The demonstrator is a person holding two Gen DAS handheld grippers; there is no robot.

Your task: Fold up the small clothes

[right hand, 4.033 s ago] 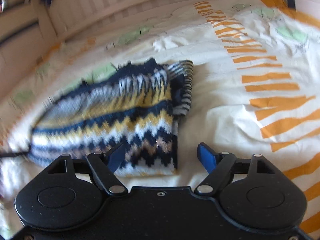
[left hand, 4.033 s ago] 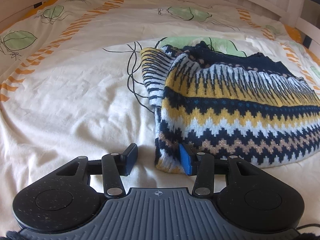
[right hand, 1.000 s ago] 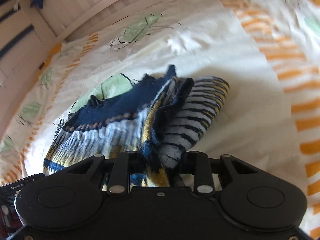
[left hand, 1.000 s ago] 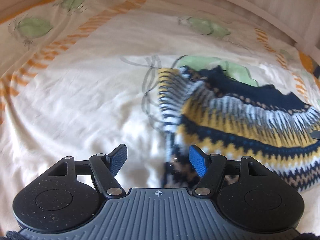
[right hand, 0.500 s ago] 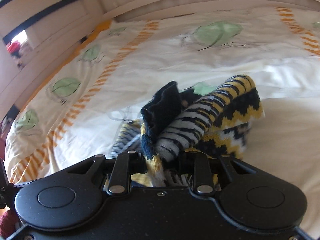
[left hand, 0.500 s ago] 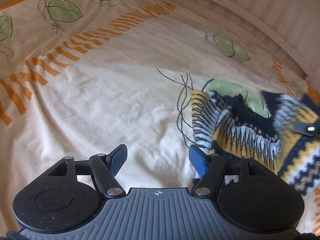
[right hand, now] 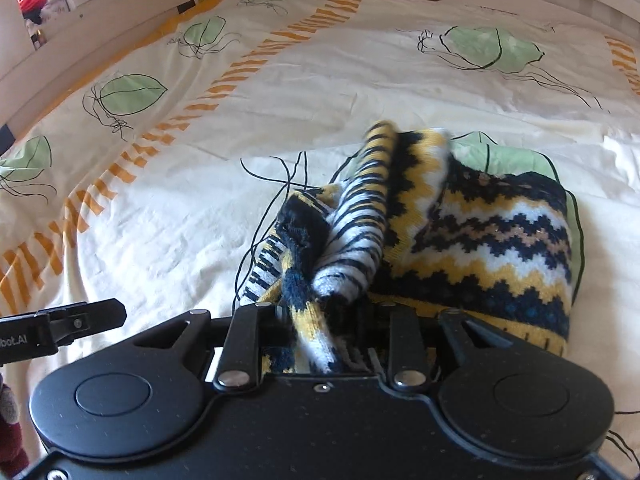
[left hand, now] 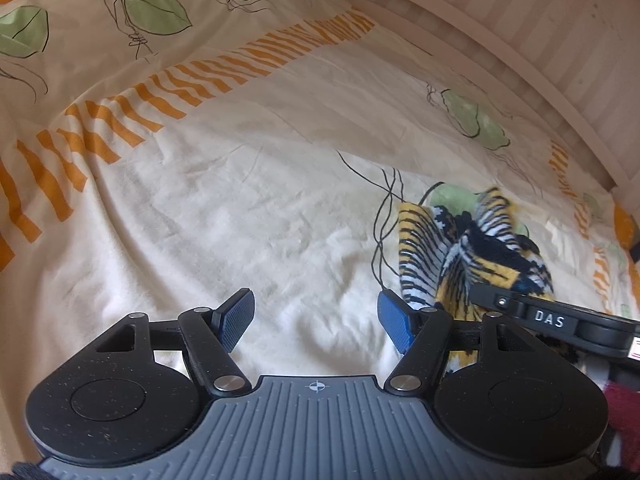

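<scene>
Here, bunched zigzag-knit sweater [right hand: 472, 240]

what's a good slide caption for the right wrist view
Right gripper clamps a bunched edge of the zigzag-knit sweater over the leaf-print bedsheet.

Hidden and cut-off parts around the knit

Right hand-held gripper [right hand: 320, 332]: fingertips buried under bunched sweater [right hand: 480, 248], pads unseen; the sweater's near hem vanishes behind the gripper body. From the left wrist, the sweater [left hand: 460, 248] is half covered by the right hand-held gripper [left hand: 552, 320], and a dark red something [left hand: 624, 412] at the right edge is cut off, unidentifiable
</scene>
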